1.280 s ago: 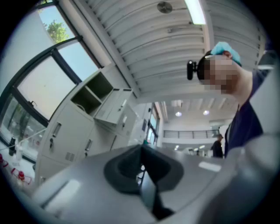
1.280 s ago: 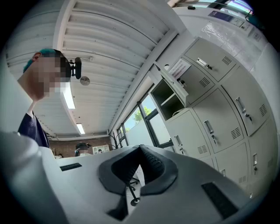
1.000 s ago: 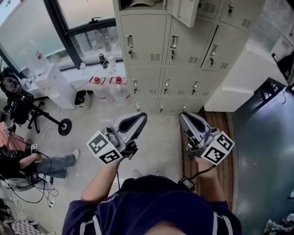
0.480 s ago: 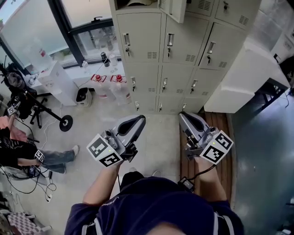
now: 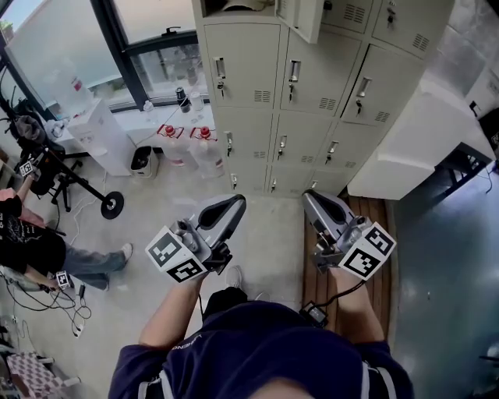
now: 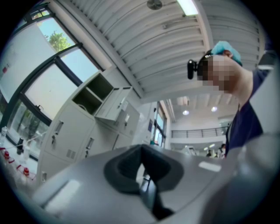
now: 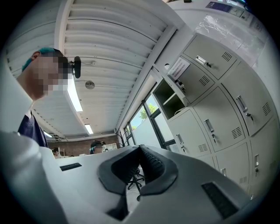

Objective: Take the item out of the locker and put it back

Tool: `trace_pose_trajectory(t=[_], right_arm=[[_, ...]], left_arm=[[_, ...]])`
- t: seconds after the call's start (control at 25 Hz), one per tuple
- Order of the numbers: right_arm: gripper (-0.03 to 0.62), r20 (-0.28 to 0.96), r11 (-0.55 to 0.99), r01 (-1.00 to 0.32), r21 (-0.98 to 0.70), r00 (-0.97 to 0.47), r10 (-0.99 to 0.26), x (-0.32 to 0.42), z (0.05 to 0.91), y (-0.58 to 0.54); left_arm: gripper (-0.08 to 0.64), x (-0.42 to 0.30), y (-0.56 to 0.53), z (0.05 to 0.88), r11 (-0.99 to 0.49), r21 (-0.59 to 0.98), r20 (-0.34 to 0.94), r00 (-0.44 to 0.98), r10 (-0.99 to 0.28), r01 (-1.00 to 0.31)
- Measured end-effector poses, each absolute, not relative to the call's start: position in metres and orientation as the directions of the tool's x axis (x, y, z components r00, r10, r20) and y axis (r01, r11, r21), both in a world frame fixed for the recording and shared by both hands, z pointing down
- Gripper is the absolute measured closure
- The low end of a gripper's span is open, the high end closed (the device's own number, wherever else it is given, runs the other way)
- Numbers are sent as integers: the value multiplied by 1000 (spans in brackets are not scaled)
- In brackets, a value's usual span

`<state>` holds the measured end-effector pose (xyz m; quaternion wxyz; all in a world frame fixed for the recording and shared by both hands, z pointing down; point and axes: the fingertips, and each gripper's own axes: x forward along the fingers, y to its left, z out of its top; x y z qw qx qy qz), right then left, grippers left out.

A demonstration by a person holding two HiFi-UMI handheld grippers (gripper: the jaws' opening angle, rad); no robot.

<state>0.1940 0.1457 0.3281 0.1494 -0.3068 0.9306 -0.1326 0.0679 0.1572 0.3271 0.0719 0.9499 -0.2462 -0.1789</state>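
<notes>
1. Left hand-held gripper [image 5: 232,206] and right hand-held gripper [image 5: 313,201] both have jaws pressed together, holding nothing.
2. Open locker [image 5: 234,19] stands ahead and higher, well apart, more in line with the left one.
3. Item [image 5: 238,6] inside shows only as a pale edge; its long axis I cannot tell.
4. I judge the left one has the shorter reach.

Navy short-sleeved shirt [image 5: 265,351], white sleeve stripes [image 5: 373,379]

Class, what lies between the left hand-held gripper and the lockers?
Only bare pale floor, seen in the head view, separates the left hand-held gripper from the lockers.
</notes>
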Motion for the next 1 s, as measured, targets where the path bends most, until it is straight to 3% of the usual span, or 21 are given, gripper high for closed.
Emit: trace_pose_trajectory(t=[1.0], right_arm=[[588, -168, 760, -573, -305, -754, -635, 116, 328, -33]], left_arm=[[557, -4, -30, 330, -887, 228, -323, 828, -458, -402]])
